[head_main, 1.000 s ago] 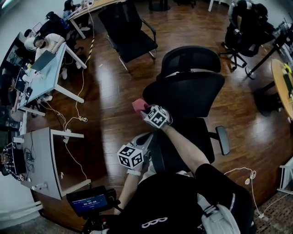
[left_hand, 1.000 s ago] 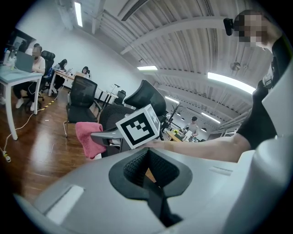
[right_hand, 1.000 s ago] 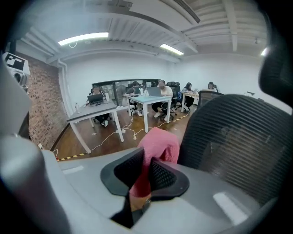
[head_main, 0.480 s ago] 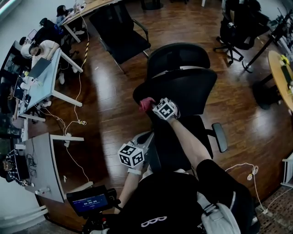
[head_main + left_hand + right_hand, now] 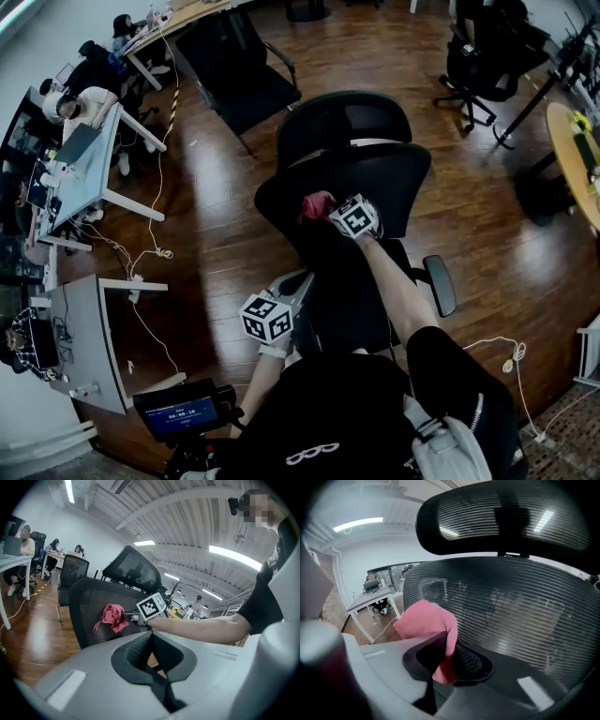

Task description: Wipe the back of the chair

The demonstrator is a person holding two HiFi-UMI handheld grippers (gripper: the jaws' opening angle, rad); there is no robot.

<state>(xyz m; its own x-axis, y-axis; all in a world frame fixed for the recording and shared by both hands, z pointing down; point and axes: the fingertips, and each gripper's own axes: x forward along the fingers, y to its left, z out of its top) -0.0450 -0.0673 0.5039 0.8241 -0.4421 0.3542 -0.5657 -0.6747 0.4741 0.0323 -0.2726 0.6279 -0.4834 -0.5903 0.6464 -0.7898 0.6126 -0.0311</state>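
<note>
The black mesh chair back (image 5: 384,183) stands in front of me, its headrest (image 5: 342,117) beyond it. My right gripper (image 5: 330,214) is shut on a pink cloth (image 5: 317,204) and holds it against the upper left part of the mesh. In the right gripper view the cloth (image 5: 426,620) bulges out between the jaws, close to the chair back (image 5: 511,616). The left gripper view shows the cloth (image 5: 112,617) on the mesh (image 5: 91,604) from the side. My left gripper (image 5: 289,289) hangs low near my body, shut and holding nothing, apart from the chair.
A second black chair (image 5: 239,66) stands at the back left. Desks (image 5: 89,155) with seated people line the left side, and cables (image 5: 155,251) trail over the wood floor. At the right are a round table (image 5: 574,159) and another office chair (image 5: 478,56).
My right gripper has carried the pink cloth rightward along the chair back, from its left edge toward the middle. The left gripper has stayed where it was.
</note>
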